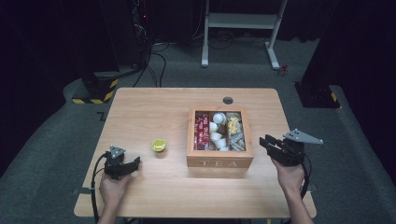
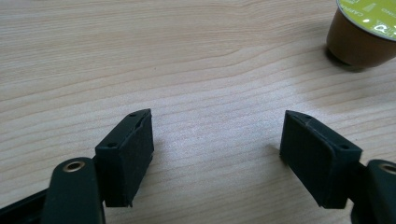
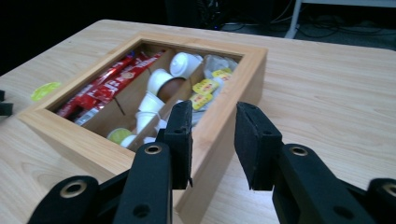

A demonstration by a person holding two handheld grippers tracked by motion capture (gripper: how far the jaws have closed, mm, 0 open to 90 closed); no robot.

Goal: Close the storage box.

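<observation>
Left gripper [image 1: 135,163] rests near the desk's [image 1: 154,116] left front corner, jaws released, capsule [image 1: 159,145] nearby; right gripper [image 1: 265,142], jaws released and empty, beside the tea box [image 1: 220,162].

A light wooden surface [image 1: 154,107] with rounded corners carries an open wooden tea box [image 1: 220,162], marked TEA on its front wall, right of centre. A lime-lidded coffee capsule [image 1: 159,146] stands alone to the left of the tea box, apart from it. A small round grommet hole [image 1: 228,100] sits behind the tea box, near the far edge.
</observation>
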